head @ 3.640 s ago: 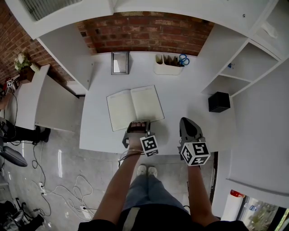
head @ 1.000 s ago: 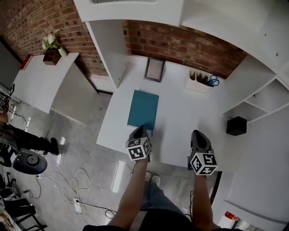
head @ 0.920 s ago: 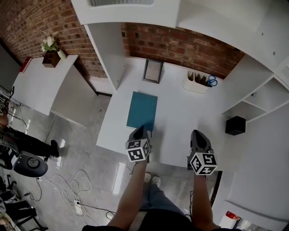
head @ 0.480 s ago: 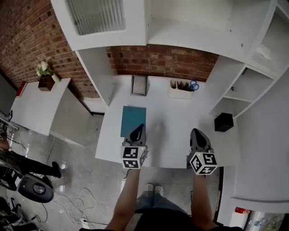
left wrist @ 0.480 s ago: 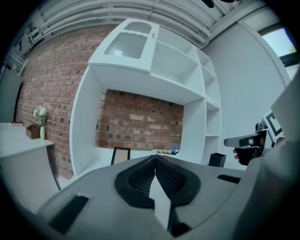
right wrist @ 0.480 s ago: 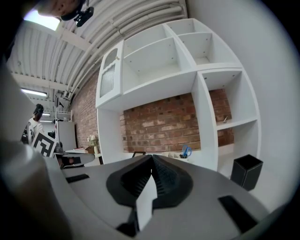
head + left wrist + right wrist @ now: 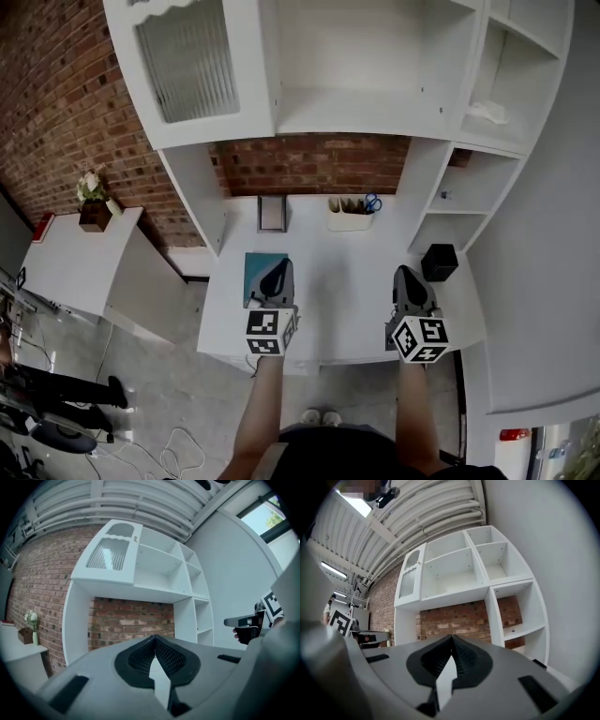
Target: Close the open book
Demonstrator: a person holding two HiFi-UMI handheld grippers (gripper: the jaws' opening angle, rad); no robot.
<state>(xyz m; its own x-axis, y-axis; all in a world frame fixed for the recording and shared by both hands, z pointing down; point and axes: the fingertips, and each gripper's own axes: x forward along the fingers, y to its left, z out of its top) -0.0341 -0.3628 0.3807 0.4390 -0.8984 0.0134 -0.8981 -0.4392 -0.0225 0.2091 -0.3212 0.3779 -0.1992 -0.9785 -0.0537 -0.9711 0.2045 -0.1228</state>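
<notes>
The teal book (image 7: pixel 255 274) lies shut by the left edge of the desk (image 7: pixel 347 281). The left gripper (image 7: pixel 278 267) and the right gripper (image 7: pixel 405 273) are closed tight and hold nothing.

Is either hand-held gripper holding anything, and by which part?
Nothing held: left hand-held gripper and right hand-held gripper are shut, empty; the book lies closed on the desk.

1. The left gripper (image 7: pixel 277 269) is held level and points forward, its jaws together with nothing between them.
2. The right gripper (image 7: pixel 406 275) is level and well apart from the left, its jaws likewise together and empty.
3. The left forearm (image 7: pixel 259 403) and right forearm (image 7: pixel 413 412) are bare, stretched forward, roughly parallel.
</notes>
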